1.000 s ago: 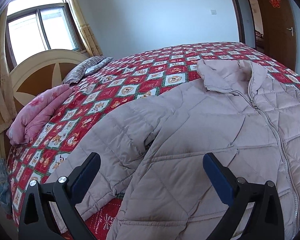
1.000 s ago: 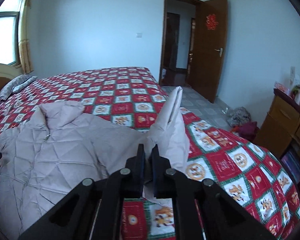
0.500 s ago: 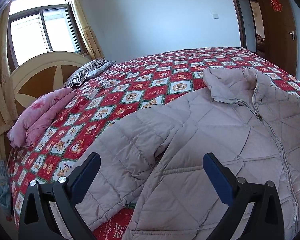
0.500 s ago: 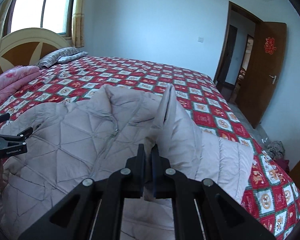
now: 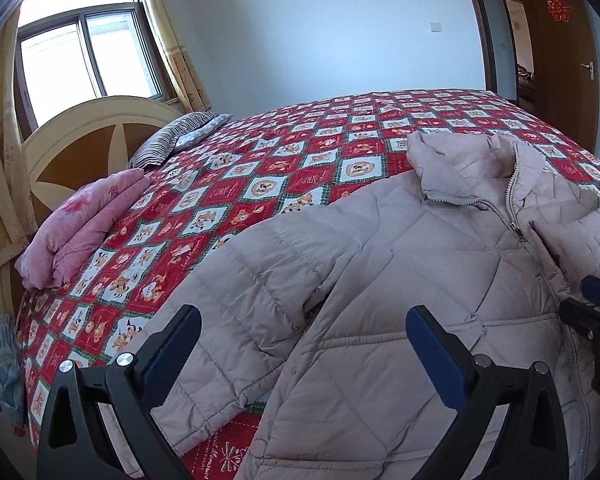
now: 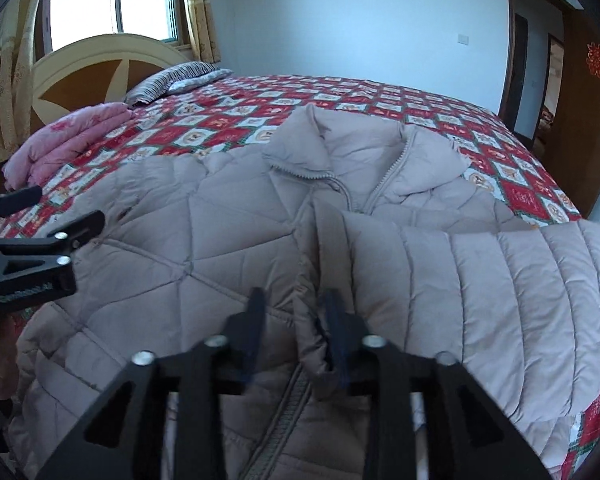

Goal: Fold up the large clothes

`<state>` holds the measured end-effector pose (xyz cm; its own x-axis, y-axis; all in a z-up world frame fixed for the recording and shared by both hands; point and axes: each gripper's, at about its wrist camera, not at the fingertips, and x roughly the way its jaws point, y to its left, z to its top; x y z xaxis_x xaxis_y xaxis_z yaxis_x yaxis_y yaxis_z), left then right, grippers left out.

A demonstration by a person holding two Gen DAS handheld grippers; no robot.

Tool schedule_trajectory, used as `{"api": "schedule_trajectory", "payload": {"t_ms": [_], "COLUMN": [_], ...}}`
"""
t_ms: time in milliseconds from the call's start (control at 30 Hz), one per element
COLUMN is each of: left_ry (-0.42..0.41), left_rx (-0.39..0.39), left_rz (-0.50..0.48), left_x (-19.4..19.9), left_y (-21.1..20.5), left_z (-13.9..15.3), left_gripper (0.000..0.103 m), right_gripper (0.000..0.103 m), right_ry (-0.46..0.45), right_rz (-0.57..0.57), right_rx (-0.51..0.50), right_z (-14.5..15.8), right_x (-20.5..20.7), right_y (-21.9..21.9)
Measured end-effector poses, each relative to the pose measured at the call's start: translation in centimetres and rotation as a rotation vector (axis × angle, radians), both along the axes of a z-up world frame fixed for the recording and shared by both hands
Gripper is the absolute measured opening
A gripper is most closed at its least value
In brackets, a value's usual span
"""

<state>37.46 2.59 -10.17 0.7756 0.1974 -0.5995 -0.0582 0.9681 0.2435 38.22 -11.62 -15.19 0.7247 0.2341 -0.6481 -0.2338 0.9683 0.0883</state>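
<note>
Looking across: a quilted beige jacket lies front-up on my bed, collar toward 12 o'clock, hem toward me at 6.
Far left: a folded pink quilt and a striped pillow sit at 10 o'clock, well apart from the jacket.
Left gripper: my fingers stand wide apart and hold nothing — they hover over the left sleeve, which lies flat along the jacket's side.
Right gripper: my fingers are partly apart with a ridge of the right sleeve cuff between them; whether they pinch it I cannot tell, since the view blurs there.
Right sleeve: laid across the chest toward 9 o'clock, over the zipper.
Handling, my guess: light, puffy, soft, with a slick shell — it will spring back and slide, so folds need pressing down.
Where to grip: the left cuff or its seam, where the layers are thin enough to bite firmly.
</note>
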Motion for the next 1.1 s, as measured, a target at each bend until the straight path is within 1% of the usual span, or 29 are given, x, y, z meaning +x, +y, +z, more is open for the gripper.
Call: {"api": "schedule_trajectory", "payload": {"t_ms": [33,67,133,200,267,333,367,400,467,500,533,600,667,733,767,867,967,1033,1100], "left_ry": [-0.002,-0.003,-0.004,-0.008,-0.001,0.017,0.031,0.05,0.081,0.091,0.105,0.125,0.149,0.184,0.185,0.097,0.021,0.001,0.005], "left_rx": [-0.002,-0.008,-0.019,-0.026,-0.032,-0.054,-0.071,-0.089,-0.118,-0.119,-0.118,-0.092,-0.079,-0.076,-0.071,-0.028,0.006,0.048,0.077], "left_rz": [-0.005,-0.011,-0.026,-0.048,-0.083,-0.138,-0.168,-0.198,-0.251,-0.272,-0.294,-0.322,-0.356,-0.394,-0.402,-0.376,-0.351,-0.322,-0.315], "left_x": [0.0,0.0,0.0,0.1,0.2,0.3,0.4,0.6,1.0,1.2,1.4,1.7,2.0,2.1,2.0,0.7,-0.3,-0.5,-0.4], "left_y": [-0.3,-0.5,-1.4,-2.7,-4.7,-7.1,-8.3,-9.5,-11.8,-12.9,-14.0,-15.9,-17.3,-18.0,-18.1,-17.2,-15.0,-13.5,-12.4], "left_z": [0.3,0.5,0.9,1.3,1.4,1.2,1.0,0.6,-0.3,-0.7,-1.3,-2.5,-3.6,-4.2,-4.2,-2.8,-1.1,-0.8,-1.2], "left_gripper": [0.102,0.102,0.102,0.102,0.102,0.102,0.102,0.102,0.102,0.102,0.102,0.101,0.077,0.003,0.003,0.003,0.003,0.003,0.003], "right_gripper": [0.073,0.076,0.076,0.076,0.076,0.076,0.076,0.076,0.076,0.076,0.076,0.076,0.077,0.077,0.077,0.077,0.077,0.077,0.077], "right_ry": [-0.023,-0.057,-0.097,-0.113,-0.118,-0.113,-0.103,-0.086,-0.053,-0.043,-0.038,-0.034,-0.024,-0.013,-0.005,0.004,0.011,0.024,0.043], "right_rz": [0.002,0.001,-0.01,-0.043,-0.133,-0.254,-0.315,-0.367,-0.398,-0.4,-0.396,-0.384,-0.381,-0.384,-0.389,-0.405,-0.421,-0.425,-0.423], "right_rx": [0.029,0.044,0.042,0.042,0.01,-0.029,-0.032,-0.009,0.066,0.075,0.063,0.034,0.034,0.047,0.051,0.064,0.078,0.085,0.092], "right_z": [0.8,1.9,3.3,4.1,4.4,3.9,3.5,3.0,2.0,1.5,1.0,0.3,-0.3,-0.9,-1.1,-1.8,-2.3,-2.9,-3.5], "right_x": [-0.9,-2.1,-3.9,-5.3,-5.7,-5.6,-5.5,-5.6,-6.0,-6.2,-6.4,-6.9,-7.1,-7.5,-7.5,-8.1,-8.4,-8.4,-8.4], "right_y": [-0.5,-1.5,-2.7,-4.8,-7.3,-10.4,-11.8,-13.3,-15.3,-15.5,-15.6,-15.4,-15.5,-16.3,-16.6,-17.7,-18.6,-18.9,-19.0]}}
